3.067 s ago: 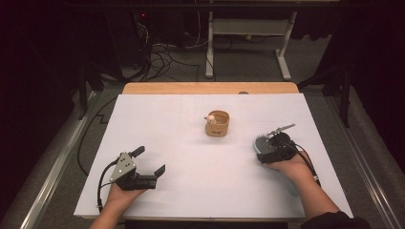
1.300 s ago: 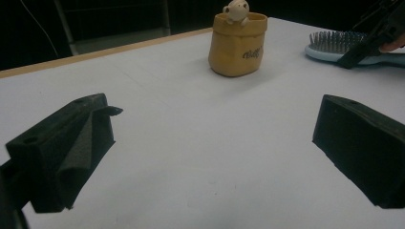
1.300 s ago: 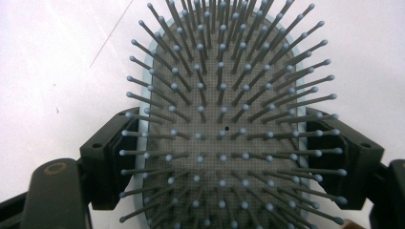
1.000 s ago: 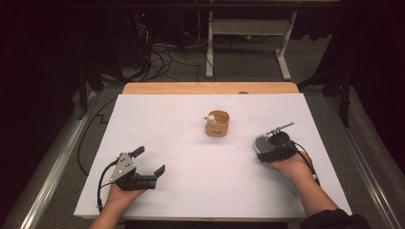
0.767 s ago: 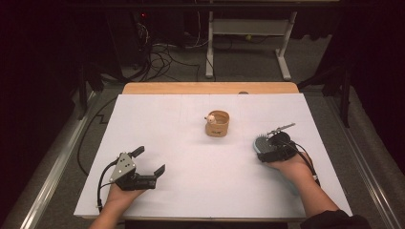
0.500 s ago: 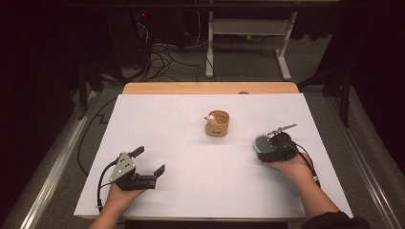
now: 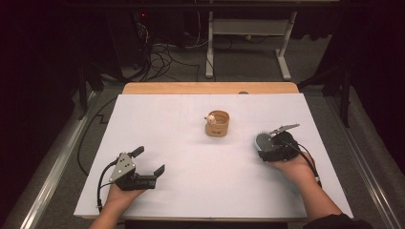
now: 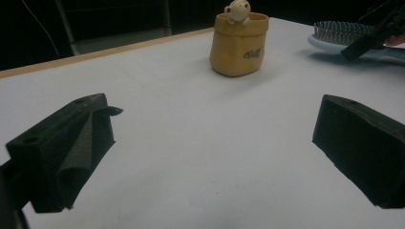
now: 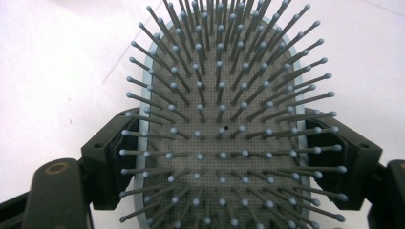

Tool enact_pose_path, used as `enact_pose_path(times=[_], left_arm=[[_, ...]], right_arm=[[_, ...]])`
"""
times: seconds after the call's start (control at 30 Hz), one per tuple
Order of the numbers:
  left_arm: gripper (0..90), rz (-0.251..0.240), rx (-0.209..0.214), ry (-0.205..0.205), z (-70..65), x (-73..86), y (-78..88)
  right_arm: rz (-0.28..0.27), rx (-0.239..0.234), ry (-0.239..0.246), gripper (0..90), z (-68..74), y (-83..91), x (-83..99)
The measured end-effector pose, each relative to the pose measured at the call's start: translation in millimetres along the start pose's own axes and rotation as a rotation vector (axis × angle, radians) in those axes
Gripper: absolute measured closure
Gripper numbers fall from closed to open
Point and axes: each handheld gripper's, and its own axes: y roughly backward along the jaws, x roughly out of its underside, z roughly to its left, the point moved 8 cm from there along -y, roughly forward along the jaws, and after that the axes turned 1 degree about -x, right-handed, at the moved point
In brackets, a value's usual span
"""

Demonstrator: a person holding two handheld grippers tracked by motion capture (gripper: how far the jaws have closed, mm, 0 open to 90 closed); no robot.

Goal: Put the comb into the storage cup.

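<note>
A pale blue hairbrush (image 9: 219, 119) with grey bristles lies between the jaws of my right gripper (image 9: 224, 162), which is shut on the sides of its head. From above, the hairbrush (image 7: 263, 140) and right gripper (image 7: 273, 149) sit at the right of the white table. A small tan pot (image 7: 217, 124) with a little figure on its rim stands upright at the table's middle, to the brush's left. My left gripper (image 7: 147, 161) rests near the front left, open and holding nothing. Its own view shows the tan pot (image 8: 239, 44) ahead and the hairbrush (image 8: 351, 38) at far right.
The white table (image 7: 181, 143) has a wooden strip along its far edge (image 7: 210, 88). Beyond it are dark floor, cables (image 7: 162, 55) and a white frame's legs (image 7: 282, 52). Metal rails run along the table's left and right sides.
</note>
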Motion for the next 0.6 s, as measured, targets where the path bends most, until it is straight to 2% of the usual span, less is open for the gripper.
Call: enact_pose_path(times=[0.17, 0.6], left_arm=[[1.1, 0.002, -0.001, -0.004, 0.2, 0.2, 0.2], [1.1, 0.003, -0.002, -0.004, 0.3, 0.6, -0.2]], right_arm=[[-0.043, 0.003, -0.003, 20.8, -2.8, 9.7, -2.9], [-0.196, 0.024, 0.006, 20.8, -7.2, 41.2, -20.1]])
